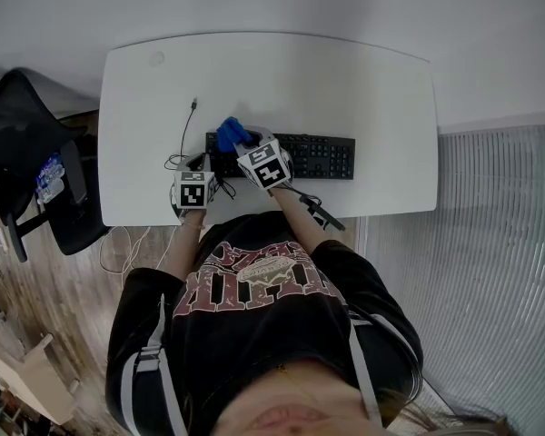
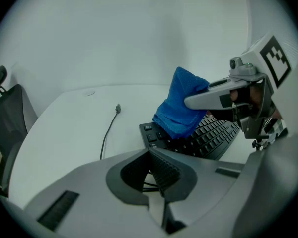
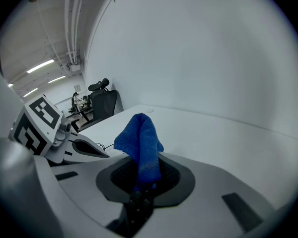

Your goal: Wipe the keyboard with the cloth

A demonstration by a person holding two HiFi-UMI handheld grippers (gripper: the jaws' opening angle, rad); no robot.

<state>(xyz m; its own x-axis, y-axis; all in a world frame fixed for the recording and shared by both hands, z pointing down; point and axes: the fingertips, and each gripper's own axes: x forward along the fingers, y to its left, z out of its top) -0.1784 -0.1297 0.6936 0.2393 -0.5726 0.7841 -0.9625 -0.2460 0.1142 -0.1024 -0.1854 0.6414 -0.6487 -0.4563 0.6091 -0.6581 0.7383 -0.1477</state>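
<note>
Over the left end of the black plastic keyboard (image 1: 320, 156), the soft blue woven cloth (image 3: 141, 143) is bunching in my right claw (image 3: 139, 185), which is pinching one fold. I am judging it light and limp. My left claw (image 2: 158, 175) is hovering closed and empty, just off that end.
</note>
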